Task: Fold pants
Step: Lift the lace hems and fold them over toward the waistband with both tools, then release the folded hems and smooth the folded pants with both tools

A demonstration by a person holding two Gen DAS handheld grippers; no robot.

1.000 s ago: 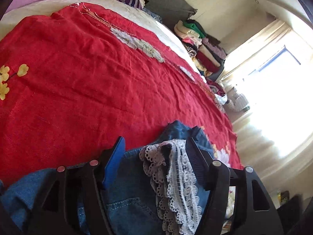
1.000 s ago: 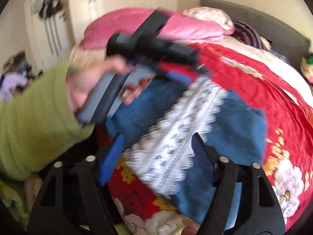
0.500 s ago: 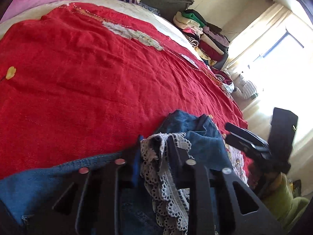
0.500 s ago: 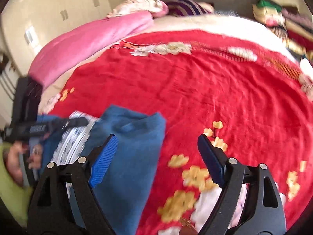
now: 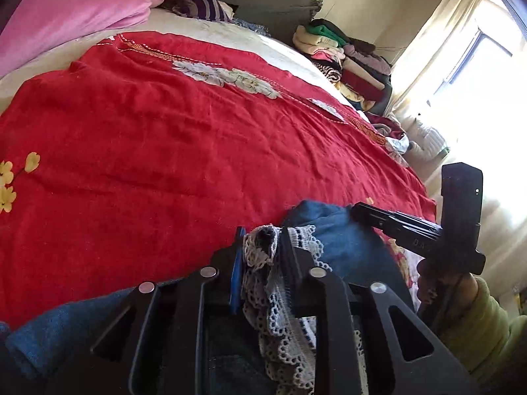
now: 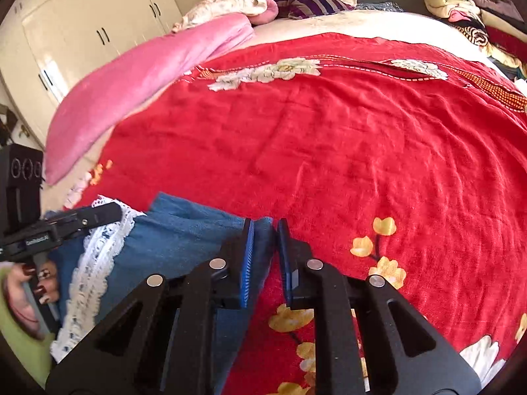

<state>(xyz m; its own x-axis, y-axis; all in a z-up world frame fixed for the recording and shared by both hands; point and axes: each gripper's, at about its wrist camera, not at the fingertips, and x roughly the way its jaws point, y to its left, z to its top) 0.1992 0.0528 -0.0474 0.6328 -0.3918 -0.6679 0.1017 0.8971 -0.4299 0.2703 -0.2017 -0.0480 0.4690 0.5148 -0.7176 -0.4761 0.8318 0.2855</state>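
Red flowered bedspread [image 6: 346, 138] carries the blue denim pants with white lace trim [image 6: 184, 230] at its near edge. Left gripper [image 5: 260, 243], jaws easing apart, pinches the lace; right gripper [image 6: 265, 230], jaws closing, pinches the denim corner.

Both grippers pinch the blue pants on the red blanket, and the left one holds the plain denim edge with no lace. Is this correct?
Not quite. The left gripper pinches the white lace trim, as the left wrist view shows; its jaws are opening slightly. The rest holds.

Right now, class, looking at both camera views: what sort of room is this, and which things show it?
Most likely a bedroom: a wide bed under a red flowered bedspread, cream wardrobe doors, and stacked folded clothes.
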